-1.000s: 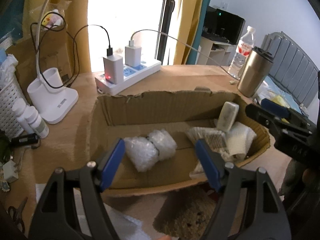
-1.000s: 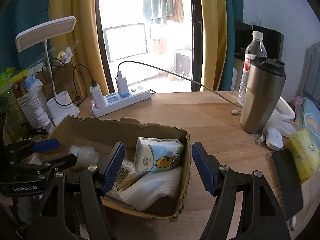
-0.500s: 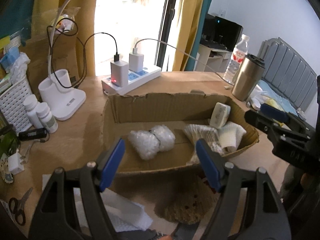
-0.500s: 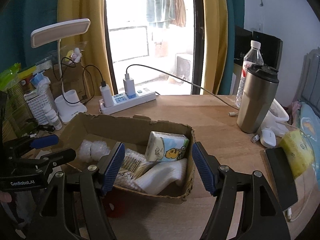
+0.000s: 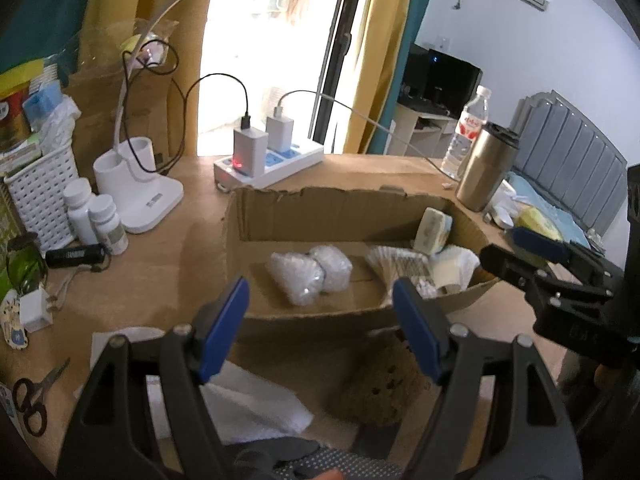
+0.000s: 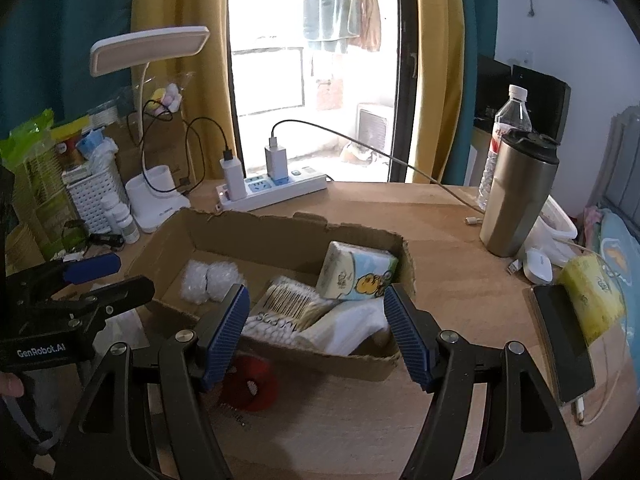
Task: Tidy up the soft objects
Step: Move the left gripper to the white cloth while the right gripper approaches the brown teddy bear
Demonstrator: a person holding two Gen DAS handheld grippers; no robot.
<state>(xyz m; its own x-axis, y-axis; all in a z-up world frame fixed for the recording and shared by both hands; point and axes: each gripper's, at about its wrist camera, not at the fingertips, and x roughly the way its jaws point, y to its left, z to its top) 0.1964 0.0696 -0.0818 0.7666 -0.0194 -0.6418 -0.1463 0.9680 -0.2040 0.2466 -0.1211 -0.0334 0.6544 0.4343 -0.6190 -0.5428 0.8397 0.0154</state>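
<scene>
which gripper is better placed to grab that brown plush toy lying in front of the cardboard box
Left, probably. The brown plush toy lies just in front of the cardboard box, almost directly under the open left gripper. The right gripper, also open and empty, sits further toward the box's other end, above a red object.

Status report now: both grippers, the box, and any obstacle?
Left gripper open, empty. Right gripper open, empty. Cardboard box holds tissue pack, bubble wrap. Brown plush outside box.
</scene>
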